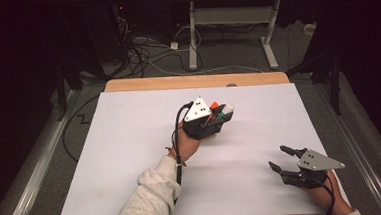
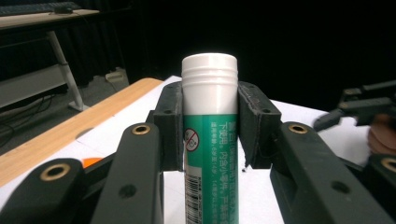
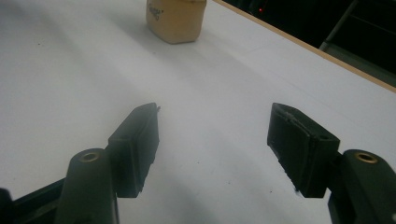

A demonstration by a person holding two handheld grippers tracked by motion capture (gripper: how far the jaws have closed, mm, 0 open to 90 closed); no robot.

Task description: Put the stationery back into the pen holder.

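The left gripper (image 2: pixel 209 126) is clamped on a green-and-white tube (image 2: pixel 209 140), which stands upright between the fingers (image 2: pixel 169 126) with both pads pressed against its upper body just below the white ribbed cap (image 2: pixel 209 70). The tube appears to be rigid, smooth plastic, light and probably slippery; take hold on the labelled body, not on the cap. Whether the tube holds anything cannot be told, since the cap is on. The right gripper (image 3: pixel 212 140) has its fingers spread apart with nothing between them, above the white surface (image 3: pixel 70 70). A tan container (image 3: pixel 176 18) lies well ahead of those fingers; its contents are not visible.
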